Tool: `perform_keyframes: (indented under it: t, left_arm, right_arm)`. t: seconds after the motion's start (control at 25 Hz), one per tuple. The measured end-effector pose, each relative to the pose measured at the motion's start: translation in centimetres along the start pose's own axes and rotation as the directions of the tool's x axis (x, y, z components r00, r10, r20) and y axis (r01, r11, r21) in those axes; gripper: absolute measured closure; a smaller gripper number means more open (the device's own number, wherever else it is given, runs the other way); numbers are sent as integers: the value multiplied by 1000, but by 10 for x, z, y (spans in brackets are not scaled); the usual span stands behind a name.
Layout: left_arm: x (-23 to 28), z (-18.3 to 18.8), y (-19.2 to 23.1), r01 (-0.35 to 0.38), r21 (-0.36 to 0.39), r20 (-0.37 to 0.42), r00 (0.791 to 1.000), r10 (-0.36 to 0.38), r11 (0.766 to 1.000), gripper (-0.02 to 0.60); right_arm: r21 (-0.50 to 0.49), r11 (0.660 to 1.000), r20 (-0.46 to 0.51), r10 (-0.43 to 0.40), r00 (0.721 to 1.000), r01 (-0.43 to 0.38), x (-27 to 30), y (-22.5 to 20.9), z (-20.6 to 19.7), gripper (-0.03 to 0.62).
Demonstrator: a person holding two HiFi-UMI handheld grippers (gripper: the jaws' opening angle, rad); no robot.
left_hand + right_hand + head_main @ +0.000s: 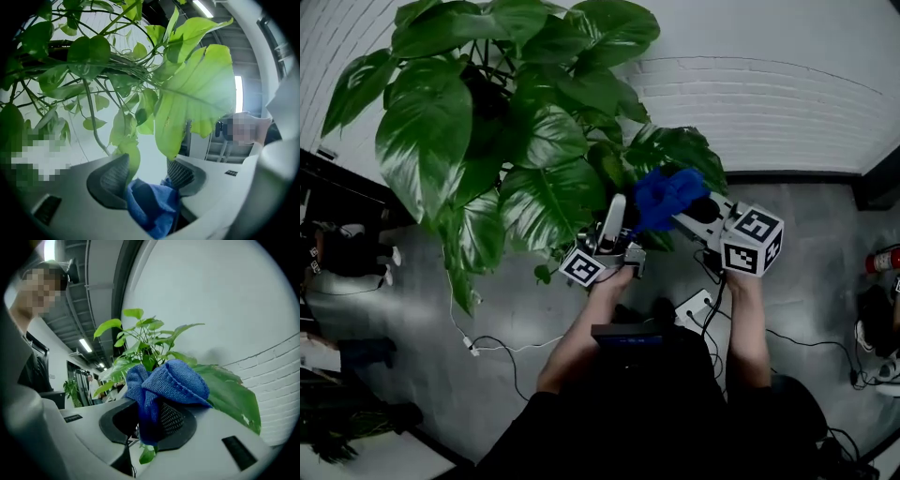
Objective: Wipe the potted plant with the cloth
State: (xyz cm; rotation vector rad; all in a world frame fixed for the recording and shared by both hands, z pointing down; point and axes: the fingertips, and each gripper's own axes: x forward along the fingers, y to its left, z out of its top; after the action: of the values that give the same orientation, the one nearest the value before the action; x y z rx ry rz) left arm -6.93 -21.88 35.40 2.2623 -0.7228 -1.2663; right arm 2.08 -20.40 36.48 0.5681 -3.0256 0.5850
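Note:
The potted plant [525, 141] fills the upper left of the head view with large green leaves. A bunched blue cloth [664, 195] is clamped in my right gripper [680, 211] and rests against a leaf at the plant's right side. In the right gripper view the cloth [171, 378] bulges over the shut jaws [147, 416], with a leaf [229, 390] just behind it. My left gripper [616, 217] points up beside the cloth. Its jaws [146, 176] stand apart under a big leaf [197, 98], with a small leaf tip and a fold of the cloth [150, 206] between them.
A white brick wall [769, 94] stands behind the plant. Cables [487, 342] and a power strip [694, 305] lie on the grey floor. A red extinguisher [883, 258] sits at the right edge, dark furniture [337, 187] at the left.

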Motion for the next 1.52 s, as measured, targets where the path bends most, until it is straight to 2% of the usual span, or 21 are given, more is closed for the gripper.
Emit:
perform_keyframes:
  t: [0.12, 0.28, 0.4, 0.48, 0.56, 0.64, 0.76, 0.88, 0.96, 1.32, 1.52]
  left_arm:
    - [-5, -2, 6, -13, -19, -4, 1000, 13, 1000, 330]
    - [-18, -4, 25, -62, -91, 22, 998, 65, 994, 316]
    - [-31, -12, 43, -114, -154, 27, 992, 120, 981, 305]
    - [-36, -21, 52, -141, -188, 12, 989, 146, 972, 266]
    - [-36, -31, 54, -144, -209, -7, 989, 146, 967, 225]
    - [-31, -36, 50, -112, -225, -13, 994, 112, 968, 219]
    - [-18, -34, 37, -18, -271, 12, 1000, 22, 963, 218]
    - [-6, -29, 18, 88, -313, 53, 996, -75, 946, 215]
    - [-2, -25, 13, 119, -323, 67, 992, -102, 939, 213]
    - [-2, -22, 12, 127, -325, 53, 992, -116, 937, 218]
    - [-4, -24, 16, 103, -306, 28, 995, -99, 946, 221]
  right_arm:
    - [-26, 999, 138, -39, 990, 43, -25, -1, 34, 490]
    - [-73, 991, 325, -85, 942, 115, -59, -2, 88, 490]
    - [-106, 982, 400, -99, 911, 153, -73, 1, 114, 490]
    - [-117, 980, 409, -98, 907, 159, -70, 2, 119, 490]
    - [-119, 981, 390, -95, 916, 152, -59, 1, 115, 490]
    - [-116, 983, 353, -95, 931, 144, -41, -1, 104, 490]
    - [-108, 985, 260, -100, 960, 132, -6, -10, 79, 490]
    - [-98, 988, 154, -103, 983, 119, 25, -21, 44, 490]
    - [-91, 989, 98, -109, 989, 118, 35, -27, 24, 490]
    - [-76, 980, -50, -185, 981, 181, 27, -40, -52, 490]
    - [-29, 973, -97, -232, 968, 230, -4, -46, -85, 490]
